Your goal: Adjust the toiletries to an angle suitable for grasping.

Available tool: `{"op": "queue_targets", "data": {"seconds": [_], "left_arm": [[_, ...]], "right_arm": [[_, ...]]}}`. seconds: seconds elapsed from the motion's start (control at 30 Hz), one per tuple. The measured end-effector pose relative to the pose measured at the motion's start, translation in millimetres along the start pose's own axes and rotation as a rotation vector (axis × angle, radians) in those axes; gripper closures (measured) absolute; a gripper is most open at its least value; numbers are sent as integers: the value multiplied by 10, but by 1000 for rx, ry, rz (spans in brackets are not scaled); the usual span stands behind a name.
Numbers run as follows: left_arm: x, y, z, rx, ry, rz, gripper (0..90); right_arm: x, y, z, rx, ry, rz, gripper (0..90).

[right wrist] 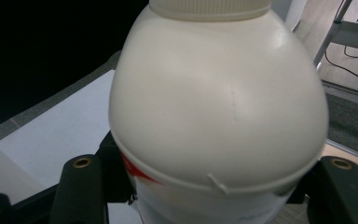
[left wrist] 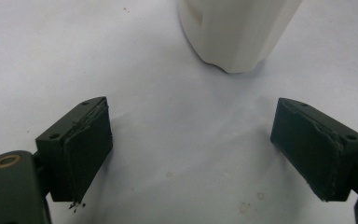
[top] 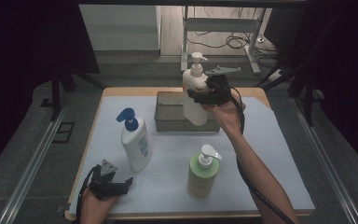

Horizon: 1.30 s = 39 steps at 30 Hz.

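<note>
My right gripper (top: 204,95) is shut on a white pump bottle (top: 194,88) and holds it in the air over the grey metal tin (top: 168,114) at the back of the table. In the right gripper view that white pump bottle (right wrist: 219,112) bulges between the two jaws, which clamp its sides. My left gripper (top: 121,185) rests near the front left edge, jaws open with nothing between them (left wrist: 191,154). Just beyond it stands a white bottle with a blue pump (top: 136,140); the base of this blue-pump bottle (left wrist: 235,32) shows ahead of the left jaws.
A green bottle with a white pump (top: 202,170) stands front centre on the white table cover (top: 270,154). The tin is open-topped and sits at the back middle. Dark curtains and metal rails flank the table; a stand and cables lie beyond it.
</note>
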<state>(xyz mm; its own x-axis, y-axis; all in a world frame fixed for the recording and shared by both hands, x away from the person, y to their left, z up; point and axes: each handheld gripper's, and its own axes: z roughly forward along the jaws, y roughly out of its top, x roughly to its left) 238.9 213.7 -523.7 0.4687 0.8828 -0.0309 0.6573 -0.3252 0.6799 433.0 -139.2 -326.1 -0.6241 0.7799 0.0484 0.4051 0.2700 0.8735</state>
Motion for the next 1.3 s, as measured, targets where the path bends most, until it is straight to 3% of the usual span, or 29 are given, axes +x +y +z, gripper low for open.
{"op": "queue_targets", "data": {"seconds": [0.5,1.3], "left_arm": [[-1,0,-2,2,-1,-2,123],[0,-1,-2,3,-1,-1,123]], "right_arm": [[37,71,379,-3,-6,-19,376],[-23,72,775,5,-34,-9,377]]}}
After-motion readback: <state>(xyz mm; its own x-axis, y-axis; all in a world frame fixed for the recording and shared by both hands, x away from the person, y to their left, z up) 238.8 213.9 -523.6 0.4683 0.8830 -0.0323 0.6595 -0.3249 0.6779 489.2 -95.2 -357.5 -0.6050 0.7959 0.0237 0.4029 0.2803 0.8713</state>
